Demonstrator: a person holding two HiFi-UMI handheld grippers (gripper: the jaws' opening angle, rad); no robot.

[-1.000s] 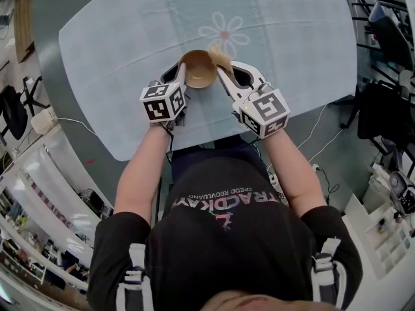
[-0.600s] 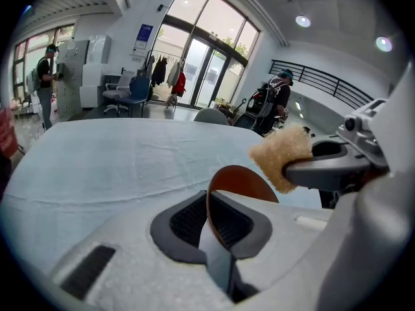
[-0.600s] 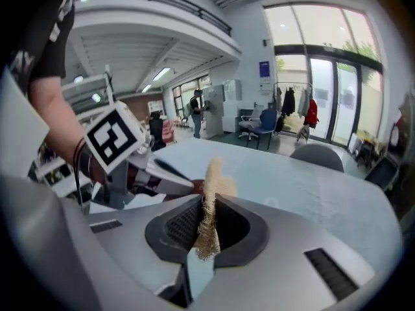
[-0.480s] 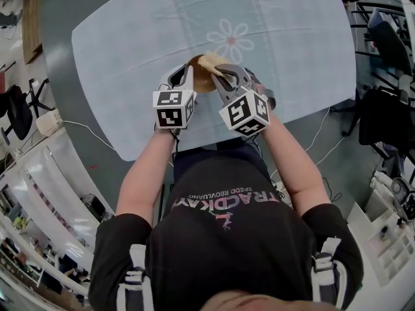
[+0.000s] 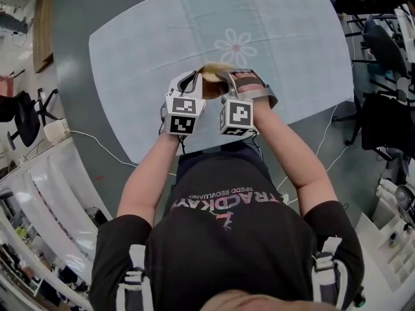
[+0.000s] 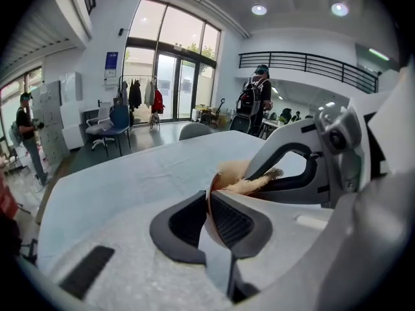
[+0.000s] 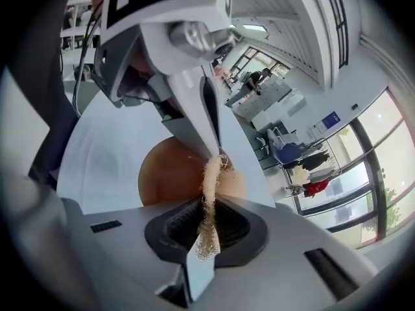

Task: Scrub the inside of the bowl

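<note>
The brown bowl [image 5: 209, 85] is held up on its side between the two grippers, over the near part of the table. My left gripper [image 5: 194, 83] is shut on its rim; in the left gripper view the thin brown bowl edge [image 6: 209, 198] runs between the left gripper's [image 6: 211, 203] jaws. My right gripper [image 5: 224, 78] is shut on a tan fibrous scrubber [image 5: 217, 70]. In the right gripper view the scrubber [image 7: 209, 199] stands between the right gripper's [image 7: 209, 206] jaws and lies against the bowl's inside [image 7: 172, 173]. Most of the bowl is hidden in the head view.
The table [image 5: 142, 50] wears a pale blue cloth with a flower print [image 5: 236, 45]. Its near edge runs just under my forearms. Black chairs [image 5: 382, 44] and cables stand at the right, white shelving [image 5: 39, 193] at the left. People stand far off [image 6: 254, 102].
Both grippers came closer together and drew toward me. The bowl went from sitting open-side-up to tipped on its side, and the scrubber moved from its far rim to its inside.
</note>
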